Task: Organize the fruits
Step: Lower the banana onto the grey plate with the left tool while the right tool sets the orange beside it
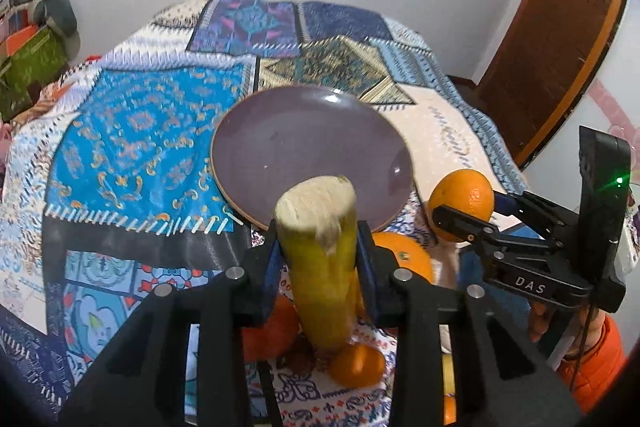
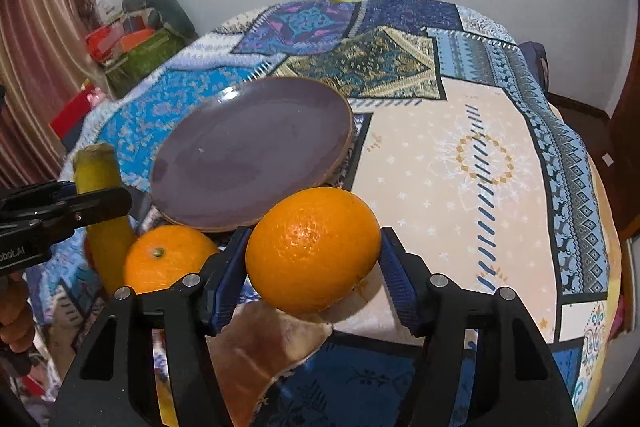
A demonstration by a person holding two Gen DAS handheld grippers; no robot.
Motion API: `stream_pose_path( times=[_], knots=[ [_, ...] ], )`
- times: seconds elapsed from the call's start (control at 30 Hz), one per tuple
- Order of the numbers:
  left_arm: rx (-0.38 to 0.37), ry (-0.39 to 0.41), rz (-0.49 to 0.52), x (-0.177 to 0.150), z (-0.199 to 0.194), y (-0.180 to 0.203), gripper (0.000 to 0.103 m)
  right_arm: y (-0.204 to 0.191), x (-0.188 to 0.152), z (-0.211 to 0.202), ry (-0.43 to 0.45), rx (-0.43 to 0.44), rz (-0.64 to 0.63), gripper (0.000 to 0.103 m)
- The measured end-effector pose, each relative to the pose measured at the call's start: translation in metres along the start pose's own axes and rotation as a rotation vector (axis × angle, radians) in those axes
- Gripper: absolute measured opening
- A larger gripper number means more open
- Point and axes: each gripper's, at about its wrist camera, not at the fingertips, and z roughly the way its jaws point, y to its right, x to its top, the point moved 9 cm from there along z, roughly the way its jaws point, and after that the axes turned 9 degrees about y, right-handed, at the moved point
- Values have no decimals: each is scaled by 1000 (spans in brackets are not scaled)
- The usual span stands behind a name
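Left wrist view: the left gripper point(image 1: 320, 251) has its blue pads pressed on both sides of a banana point(image 1: 320, 247), which stands upright with its cut, pale top end pointing up, lifted above the patchwork cloth point(image 1: 140, 131). Just beyond it sits the purple plate point(image 1: 280, 131), bare, on the cloth. Over on the right, the right gripper point(image 1: 460, 223) is clamped on an orange point(image 1: 462, 201), held up beside the plate's near-right rim. Down below the banana, more oranges lie on the cloth: one just right of the left gripper's fingers point(image 1: 404, 255) and a small one nearer the camera point(image 1: 358, 365).

From the right wrist view, the held orange point(image 2: 312, 251) fills the gap between the ridged blue pads point(image 2: 394, 279), gripped on both sides and raised off the cloth point(image 2: 460, 167). The plate point(image 2: 256, 151) lies just beyond it, to the left. A second orange point(image 2: 168, 261), green stem spot up, rests on the cloth beside the plate's near edge. At far left, the left gripper point(image 2: 92, 201) holds the banana point(image 2: 102, 219) upright.
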Motion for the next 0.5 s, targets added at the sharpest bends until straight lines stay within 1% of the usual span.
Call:
stream_pose_path(
  times=[0.13,0.23,0.37,0.5],
  knots=[
    [-7,54,-23,13,-23,-4,33,-8,12,-22,54,-14,-22,60],
    [0,98,-37,25,-42,-9,33,-14,23,-37,88,-9,-24,60],
    [16,155,-23,41,-65,-11,33,-23,40,-55,140,-19,-46,60],
    [30,195,-6,56,-80,-15,33,-31,56,-68,188,-21,-54,60]
  ],
)
